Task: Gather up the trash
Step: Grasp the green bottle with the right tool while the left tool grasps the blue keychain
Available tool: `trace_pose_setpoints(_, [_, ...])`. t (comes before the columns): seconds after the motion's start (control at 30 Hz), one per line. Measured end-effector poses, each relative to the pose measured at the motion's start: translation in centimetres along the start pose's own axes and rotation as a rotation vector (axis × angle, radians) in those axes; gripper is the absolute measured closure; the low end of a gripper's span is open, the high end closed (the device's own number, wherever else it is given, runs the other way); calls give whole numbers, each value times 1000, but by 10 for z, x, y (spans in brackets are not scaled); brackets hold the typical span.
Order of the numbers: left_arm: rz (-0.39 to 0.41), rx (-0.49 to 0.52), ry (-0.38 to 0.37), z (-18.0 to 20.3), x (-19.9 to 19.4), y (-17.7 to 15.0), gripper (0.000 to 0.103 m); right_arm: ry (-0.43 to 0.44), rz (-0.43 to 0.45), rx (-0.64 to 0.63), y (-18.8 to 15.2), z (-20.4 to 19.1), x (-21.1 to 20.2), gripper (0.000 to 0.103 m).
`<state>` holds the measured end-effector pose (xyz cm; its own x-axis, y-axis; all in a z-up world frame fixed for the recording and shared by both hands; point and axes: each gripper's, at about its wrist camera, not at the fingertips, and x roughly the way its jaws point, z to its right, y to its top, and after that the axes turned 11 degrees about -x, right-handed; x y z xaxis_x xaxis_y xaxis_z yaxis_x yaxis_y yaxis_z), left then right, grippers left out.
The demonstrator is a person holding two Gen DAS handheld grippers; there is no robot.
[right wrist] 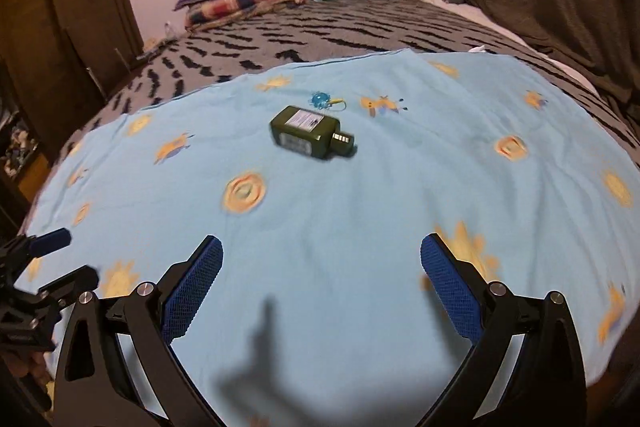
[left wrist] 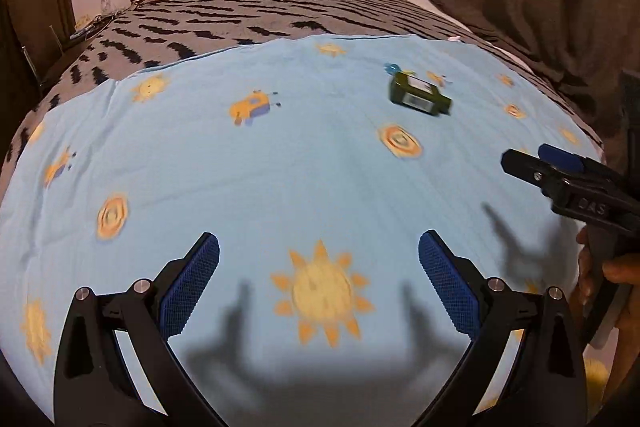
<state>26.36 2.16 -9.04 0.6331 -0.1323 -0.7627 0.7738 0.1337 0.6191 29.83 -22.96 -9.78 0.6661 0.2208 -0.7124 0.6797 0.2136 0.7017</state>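
Both grippers' fingers [left wrist: 192,283] [right wrist: 452,287] spread wide, holding nothing.

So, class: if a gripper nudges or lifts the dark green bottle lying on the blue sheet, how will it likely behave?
The green bottle looks flat-sided, so it will probably slide rather than roll. It appears rigid, so it should keep its shape when squeezed. Its smooth surface may slip, and the soft blue sheet may bunch when it is pushed.

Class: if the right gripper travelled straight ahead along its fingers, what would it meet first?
Most likely the green bottle lying on the blue sheet, slightly left of centre between the open right gripper fingers; depth is uncertain.
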Motion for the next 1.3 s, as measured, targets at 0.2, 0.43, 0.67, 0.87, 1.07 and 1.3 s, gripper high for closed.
trace_pose_setpoints(0.2, [-12, -8, 12, -4, 40, 38, 8, 37, -44, -8, 36, 8, 57, 4])
trace_pose_setpoints(0.43, [-23, -12, 26, -8, 74, 66, 8, 28, -74, -79, 72, 2, 103, 10])
trace_pose_setpoints(0.67, [-32, -8, 31, -7, 93, 80, 8, 61, -101, -111, 88, 1, 127, 32])
trace_pose_setpoints(0.87, [-30, 19, 20, 7, 106, 91, 8, 44, -97, -120, 84, 10, 118, 33])
trace_pose_setpoints(1.07, [-11, 71, -30, 45, 127, 106, 9, -10, -51, -70, 82, 48, 94, 33])
trace_pose_setpoints(1.3, [-40, 126, -110, 99, 165, 125, 30, -28, -41, -17, 70, 93, 74, 33])
